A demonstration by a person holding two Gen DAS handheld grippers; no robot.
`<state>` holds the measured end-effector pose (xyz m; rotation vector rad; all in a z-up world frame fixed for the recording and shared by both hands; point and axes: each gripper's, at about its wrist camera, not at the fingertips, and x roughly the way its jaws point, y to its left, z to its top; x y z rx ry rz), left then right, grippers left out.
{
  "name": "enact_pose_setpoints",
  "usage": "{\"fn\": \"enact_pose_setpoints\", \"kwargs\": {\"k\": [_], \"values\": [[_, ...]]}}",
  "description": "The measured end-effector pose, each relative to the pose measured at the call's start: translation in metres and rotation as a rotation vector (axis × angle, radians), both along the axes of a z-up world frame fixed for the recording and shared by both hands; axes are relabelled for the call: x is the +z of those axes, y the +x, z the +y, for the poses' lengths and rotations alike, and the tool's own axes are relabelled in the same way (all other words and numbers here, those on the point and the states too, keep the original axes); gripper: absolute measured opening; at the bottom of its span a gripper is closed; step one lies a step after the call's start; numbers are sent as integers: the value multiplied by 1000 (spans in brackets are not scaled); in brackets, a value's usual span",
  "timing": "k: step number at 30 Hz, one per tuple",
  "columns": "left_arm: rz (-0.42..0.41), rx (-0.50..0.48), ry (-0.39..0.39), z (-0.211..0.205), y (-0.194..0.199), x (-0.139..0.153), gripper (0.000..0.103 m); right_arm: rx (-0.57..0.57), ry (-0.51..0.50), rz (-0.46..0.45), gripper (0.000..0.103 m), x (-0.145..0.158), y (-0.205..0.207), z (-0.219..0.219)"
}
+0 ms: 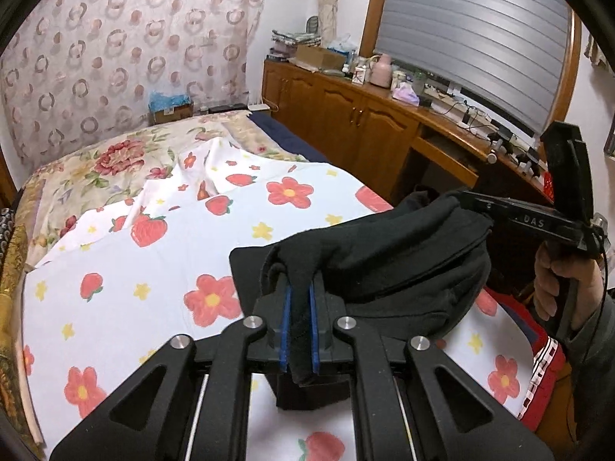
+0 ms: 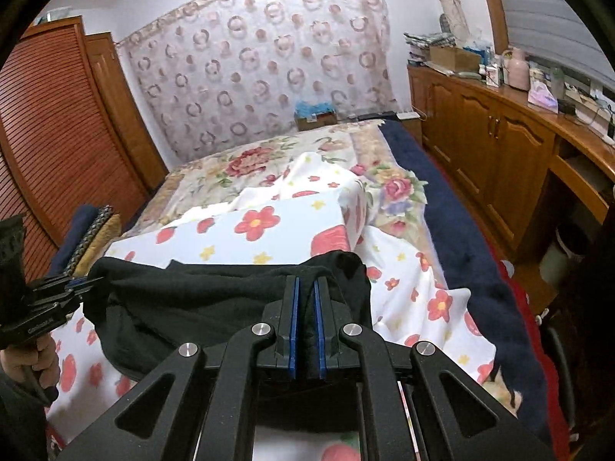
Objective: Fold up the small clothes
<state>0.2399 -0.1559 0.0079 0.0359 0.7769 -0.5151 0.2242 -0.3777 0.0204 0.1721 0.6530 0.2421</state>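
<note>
Left wrist view: the left hand-held gripper (image 1: 300,299) pinches a black garment (image 1: 384,265) — the right hand-held gripper (image 2: 305,299) clamps its other edge — above the bed's flowered sheet (image 1: 153,269).

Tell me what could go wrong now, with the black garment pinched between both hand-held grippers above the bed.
1. The left hand-held gripper and right hand-held gripper each pinch only a bunched bit of the black garment; a tug could pull it free.
2. The middle sags in uneven layers, so the fold may land crooked.
3. The rumpled flower-print sheet could snag the hanging part.
</note>
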Motion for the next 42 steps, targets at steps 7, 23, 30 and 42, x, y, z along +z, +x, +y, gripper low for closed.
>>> {"fn": "enact_pose_setpoints", "kwargs": {"k": [7, 23, 30, 42], "values": [[-57, -26, 9, 9, -19, 8, 51, -27, -27, -32, 27, 24, -9, -13], [43, -54, 61, 17, -20, -42, 70, 167, -246, 9, 51, -18, -46, 21], [42, -51, 39, 2, 16, -40, 70, 166, -248, 8, 51, -7, -3, 23], [55, 80, 52, 4, 88, -45, 70, 34, -205, -31, 51, -14, 49, -2]]}}
